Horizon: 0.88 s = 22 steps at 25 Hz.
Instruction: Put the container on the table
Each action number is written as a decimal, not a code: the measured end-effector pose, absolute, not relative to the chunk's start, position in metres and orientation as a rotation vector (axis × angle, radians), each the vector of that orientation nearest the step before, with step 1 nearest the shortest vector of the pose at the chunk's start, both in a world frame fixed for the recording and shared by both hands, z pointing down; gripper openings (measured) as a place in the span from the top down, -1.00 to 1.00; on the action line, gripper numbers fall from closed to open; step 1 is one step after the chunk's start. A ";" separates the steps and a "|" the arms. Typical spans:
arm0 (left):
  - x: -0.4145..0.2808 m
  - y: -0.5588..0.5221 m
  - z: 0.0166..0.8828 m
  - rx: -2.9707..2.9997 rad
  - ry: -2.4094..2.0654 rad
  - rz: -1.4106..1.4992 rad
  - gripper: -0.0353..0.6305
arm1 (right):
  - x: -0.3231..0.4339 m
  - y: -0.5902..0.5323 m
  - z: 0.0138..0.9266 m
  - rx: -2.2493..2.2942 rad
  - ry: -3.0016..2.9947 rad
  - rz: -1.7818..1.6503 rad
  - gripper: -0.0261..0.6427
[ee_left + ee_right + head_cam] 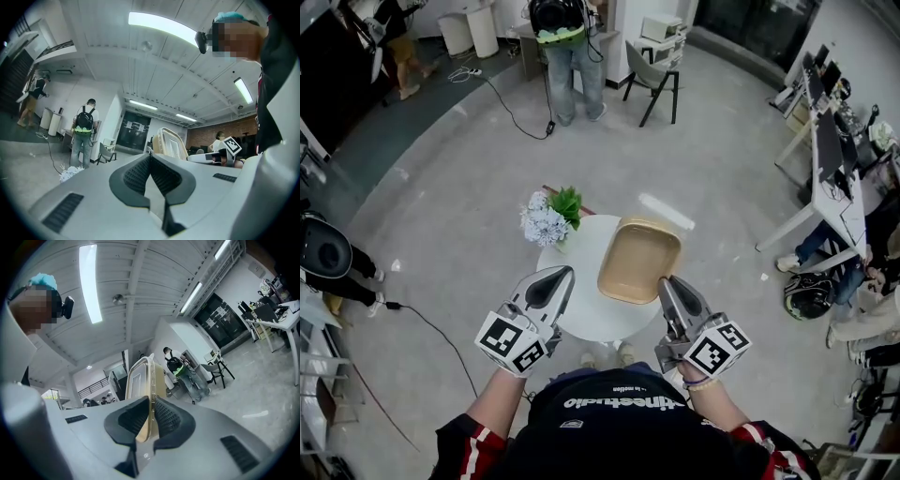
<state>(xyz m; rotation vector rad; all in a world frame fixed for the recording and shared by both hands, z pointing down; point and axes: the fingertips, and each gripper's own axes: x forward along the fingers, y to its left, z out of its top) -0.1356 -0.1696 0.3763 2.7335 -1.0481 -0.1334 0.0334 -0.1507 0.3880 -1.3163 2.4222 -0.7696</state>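
Right gripper [666, 281] holds the container – left gripper [561, 272] empty

The right gripper's jaws are clamped narrow on the near rim of the beige plastic container [637, 258], which sits over the right edge of the round white table [581, 314] – contact with the top not discernible. The left gripper's jaws are pressed together with nothing between, at the near-left edge. A flower bouquet [549, 221] is at the far-left edge.
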 end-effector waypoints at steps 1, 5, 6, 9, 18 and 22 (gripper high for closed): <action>-0.133 -0.173 0.376 2.734 -1.058 -0.134 0.82 | 0.036 -0.155 0.387 -1.309 2.429 -0.771 0.76; -0.120 -0.186 0.374 2.732 -1.087 -0.143 0.82 | 0.048 -0.172 0.386 -1.292 2.442 -0.790 0.76; -0.117 -0.188 0.375 2.732 -1.089 -0.138 0.82 | 0.049 -0.176 0.387 -1.290 2.449 -0.793 0.76; -0.106 -0.194 0.384 2.734 -1.095 -0.117 0.82 | 0.054 -0.187 0.393 -1.279 2.460 -0.817 0.76; -0.088 -0.213 0.398 2.789 -1.170 -0.119 0.82 | 0.068 -0.209 0.414 -1.258 2.458 -0.920 0.76; -0.087 -0.220 0.411 2.793 -1.200 -0.135 0.82 | 0.070 -0.218 0.433 -1.268 2.440 -0.999 0.76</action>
